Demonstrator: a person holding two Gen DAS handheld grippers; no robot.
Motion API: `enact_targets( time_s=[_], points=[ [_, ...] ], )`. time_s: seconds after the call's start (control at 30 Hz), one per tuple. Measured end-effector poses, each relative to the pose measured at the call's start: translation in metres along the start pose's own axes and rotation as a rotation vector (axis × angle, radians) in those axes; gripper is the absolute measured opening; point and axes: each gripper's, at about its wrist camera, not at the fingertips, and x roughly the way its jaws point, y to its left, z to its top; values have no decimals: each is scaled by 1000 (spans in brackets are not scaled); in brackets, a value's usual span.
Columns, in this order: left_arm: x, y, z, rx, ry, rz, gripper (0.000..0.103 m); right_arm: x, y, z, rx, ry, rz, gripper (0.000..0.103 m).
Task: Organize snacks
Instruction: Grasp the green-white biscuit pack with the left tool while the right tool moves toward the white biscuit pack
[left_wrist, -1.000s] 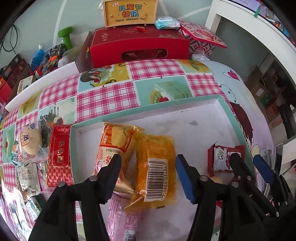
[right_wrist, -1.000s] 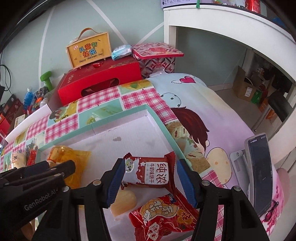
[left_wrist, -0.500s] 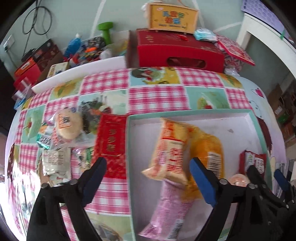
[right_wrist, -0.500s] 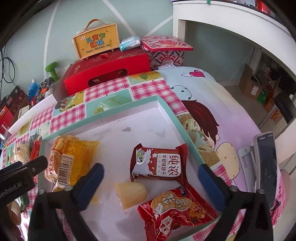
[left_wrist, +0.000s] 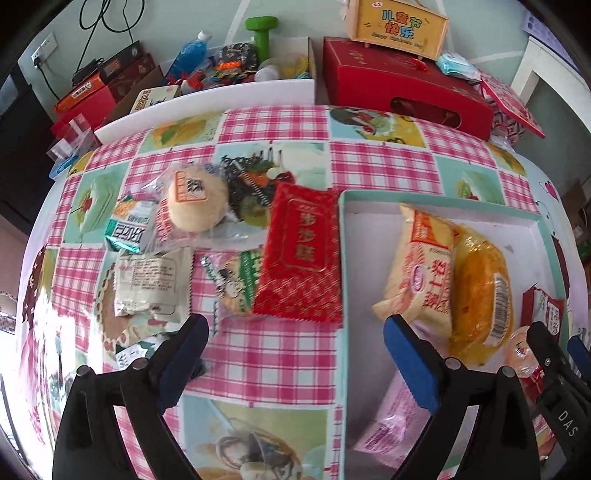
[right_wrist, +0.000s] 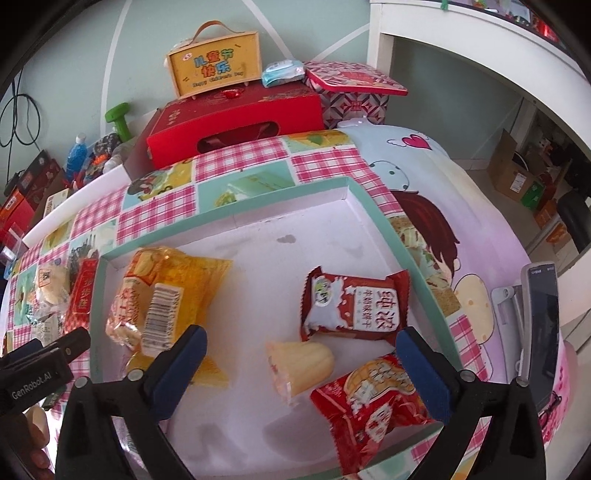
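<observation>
Both tools stand apart w/ nothing between the pads. Left tool hangs over the checked cloth of the worktop, just off the tray's left wall; its jaws have just been opening. Right tool hovers inside the tray, jaws likewise just opened, a brown-and-white biscuit pack lying free beyond its tips.

Snacks left to sort sit outside the tray: flat red foil packet touching the tray wall, round bun in clear wrap, green-and-white pack, pale paper-look pack, small cartoon-print pack. Already in the tray: orange bread pack, yellow barcode pack, jelly cup, red peanut pack, pink pack.

Handling, my read: all light, crinkly film, slick, so pads may slide. Red foil packet looks flat & fairly stiff; prob best pinched across its short width at the near serrated edge. Bun is soft, squashes easily; take the loose wrap, not the bread. Jelly cup is semi-rigid, rounded, could roll.
</observation>
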Motion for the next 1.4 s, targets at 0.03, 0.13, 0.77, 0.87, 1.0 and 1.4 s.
enact_targets(
  time_s=[0.03,0.13,0.77,0.87,1.0,1.4],
  points=[
    [-1,4,-2,-3,0,5,96,-2,3,-1,-7,-3,1,103],
    [-6,16,-8,-12,-6,27,96,-9,14,-4,-24,-14,17,103],
    [-18,103,-32,-104,-20,114,96,-18,90,-28,-147,18,133,103],
    [-18,124,-36,-155,-14,117,96,-20,106,-32,-171,21,155,103],
    [-16,153,-41,-233,1,129,96,-20,126,-38,-189,34,177,103],
    [-1,169,-45,-287,53,39,96,-18,174,-54,-262,44,198,103]
  ],
)
